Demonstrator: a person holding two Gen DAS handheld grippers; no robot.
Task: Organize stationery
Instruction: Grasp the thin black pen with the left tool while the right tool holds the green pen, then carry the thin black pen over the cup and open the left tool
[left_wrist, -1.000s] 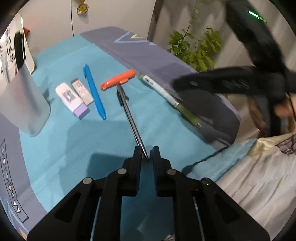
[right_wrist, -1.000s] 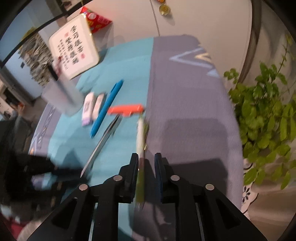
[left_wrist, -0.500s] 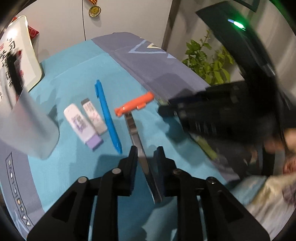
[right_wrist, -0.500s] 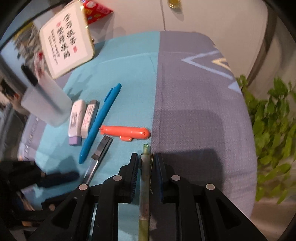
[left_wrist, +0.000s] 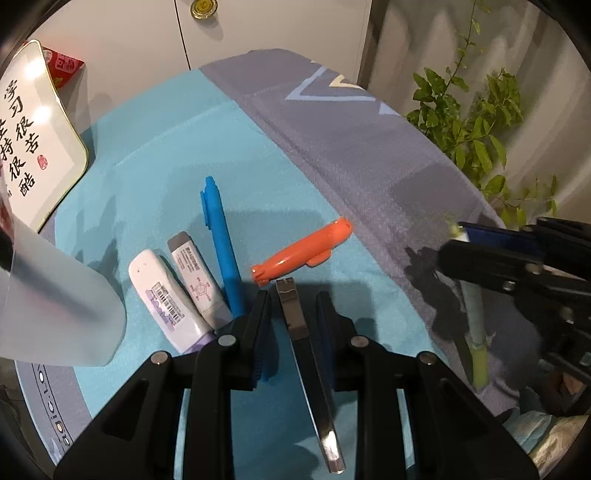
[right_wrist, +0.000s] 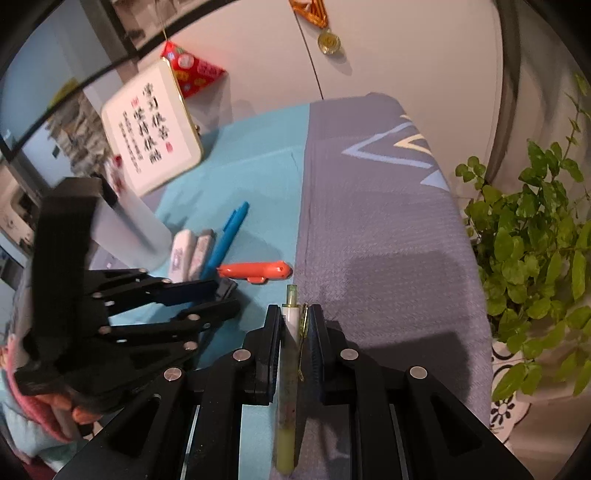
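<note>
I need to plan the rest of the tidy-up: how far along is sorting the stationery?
Early. One dark pen already stands in the frosted cup. The right gripper is shut on the green pen. The left gripper straddles the black pen, fingers apart. Still lying on the cloth: the blue pen, the orange pen and two erasers.

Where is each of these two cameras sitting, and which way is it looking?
Left wrist view: on the left gripper, looking down along its fingers at a dark pen between them; the right gripper shows at right.
Right wrist view: on the right gripper, shut on a green pen; the left gripper and a hand show at left.
Both share the orange pen, blue pen and cup.
</note>
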